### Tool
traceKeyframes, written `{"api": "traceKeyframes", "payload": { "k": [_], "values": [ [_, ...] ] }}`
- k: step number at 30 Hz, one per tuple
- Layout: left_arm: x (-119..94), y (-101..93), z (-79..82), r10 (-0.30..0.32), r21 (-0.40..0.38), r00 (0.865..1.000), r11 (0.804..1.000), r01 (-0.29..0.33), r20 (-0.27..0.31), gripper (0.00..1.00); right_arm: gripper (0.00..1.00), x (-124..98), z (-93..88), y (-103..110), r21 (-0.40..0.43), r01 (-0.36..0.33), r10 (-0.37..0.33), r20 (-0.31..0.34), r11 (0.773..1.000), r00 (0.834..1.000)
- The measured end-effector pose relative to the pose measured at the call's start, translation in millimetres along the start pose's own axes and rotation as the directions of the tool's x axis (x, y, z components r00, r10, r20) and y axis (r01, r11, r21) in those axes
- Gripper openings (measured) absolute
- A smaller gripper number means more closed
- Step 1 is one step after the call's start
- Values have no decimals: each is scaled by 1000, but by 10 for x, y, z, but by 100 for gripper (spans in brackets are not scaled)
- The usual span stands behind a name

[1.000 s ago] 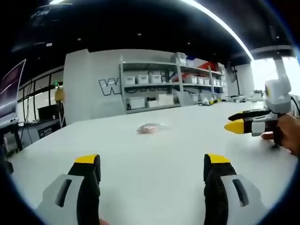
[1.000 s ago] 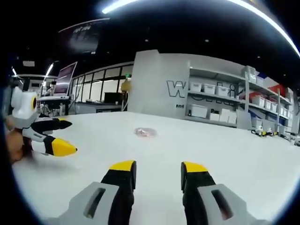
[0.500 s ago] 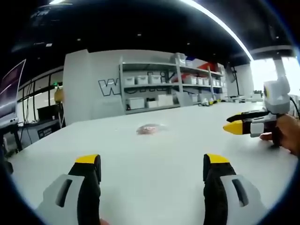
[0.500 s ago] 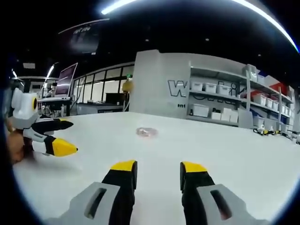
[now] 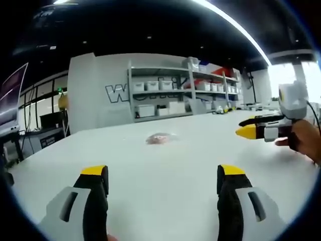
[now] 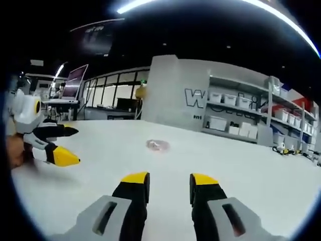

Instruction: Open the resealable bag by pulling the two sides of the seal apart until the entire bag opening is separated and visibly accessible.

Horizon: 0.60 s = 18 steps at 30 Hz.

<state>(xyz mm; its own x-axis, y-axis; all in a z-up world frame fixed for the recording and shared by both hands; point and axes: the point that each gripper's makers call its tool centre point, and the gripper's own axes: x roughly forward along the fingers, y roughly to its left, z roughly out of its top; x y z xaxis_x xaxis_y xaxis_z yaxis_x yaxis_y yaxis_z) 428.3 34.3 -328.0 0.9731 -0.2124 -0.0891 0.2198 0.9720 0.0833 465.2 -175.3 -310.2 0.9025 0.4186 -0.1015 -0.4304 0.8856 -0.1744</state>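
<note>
— Lying flat on the white tabletop (image 5: 165,175), the resealable bag (image 5: 160,138) sits well ahead of both tools, a small clear pouch with something pinkish inside. Whether its seal is parted, I cannot tell at this range.

— And from the other side?

— In the right gripper view the bag (image 6: 158,145) lies at about 12 o'clock from the jaws, far out on the tabletop (image 6: 241,170), nothing touching it.

— How is the left tool (image 5: 160,175) set?

— Held low and level over the tabletop, jaws spread wide apart, yellow tips pointing forward, nothing between them. In the right gripper view it (image 6: 62,145) comes in at 9 o'clock, tips parted, a hand (image 6: 15,150) gripping it behind.

— The right tool (image 6: 169,179)?

— Also low and level, jaws parted but by a narrower gap, empty. In the left gripper view it (image 5: 251,126) enters at 3 o'clock, pointing across toward the middle, a hand (image 5: 303,143) wrapped around its rear.

— Beyond the tabletop?

— Shelving (image 5: 175,90) with white bins against a grey wall, at 12 o'clock past the bag.
</note>
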Motion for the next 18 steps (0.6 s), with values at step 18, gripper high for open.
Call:
{"api": "traceKeyframes", "payload": {
  "k": [18],
  "values": [
    [-19, -7, 4, 0, 0, 1000, 1000, 0, 2, 89, 25, 166, -116, -53, -15, -36, 35, -37, 999, 999]
  ]
}}
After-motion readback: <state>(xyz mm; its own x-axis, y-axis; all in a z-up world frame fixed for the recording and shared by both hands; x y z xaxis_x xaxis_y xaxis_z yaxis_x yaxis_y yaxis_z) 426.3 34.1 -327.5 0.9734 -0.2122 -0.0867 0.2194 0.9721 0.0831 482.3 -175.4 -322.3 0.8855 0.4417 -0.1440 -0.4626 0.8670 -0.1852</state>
